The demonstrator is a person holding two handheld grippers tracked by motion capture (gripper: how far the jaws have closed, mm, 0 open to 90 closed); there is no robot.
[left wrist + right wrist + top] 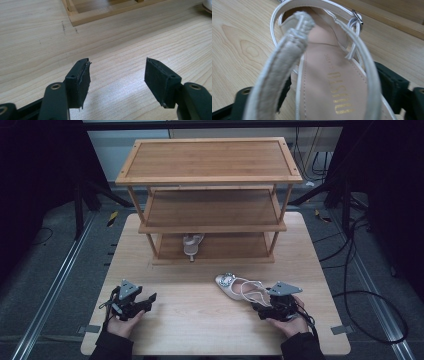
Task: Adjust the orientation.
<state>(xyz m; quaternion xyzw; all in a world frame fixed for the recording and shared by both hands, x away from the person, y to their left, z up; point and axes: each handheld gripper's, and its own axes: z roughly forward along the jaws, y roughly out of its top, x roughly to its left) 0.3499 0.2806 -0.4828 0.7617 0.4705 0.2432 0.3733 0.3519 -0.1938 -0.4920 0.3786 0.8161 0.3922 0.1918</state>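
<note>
A pale heeled sandal (240, 289) with a jewelled toe lies on the wooden table (200, 320), front right. My right gripper (259, 305) is at its heel end. In the right gripper view the pink insole and straps of the sandal (329, 82) lie between the two black jaws of my right gripper (337, 92). The pads stand close on either side, and I see no firm press. My left gripper (148, 302) rests low at the front left. Its jaws (116, 80) stand open with only bare table between them. A second pale sandal (192, 245) stands on the rack's bottom shelf.
A three-tier wooden shoe rack (210, 180) stands at the back of the table; its base corner (75, 21) shows ahead of the left gripper. Cables lie on the floor to the right (360, 285). Metal rails run along both sides of the table.
</note>
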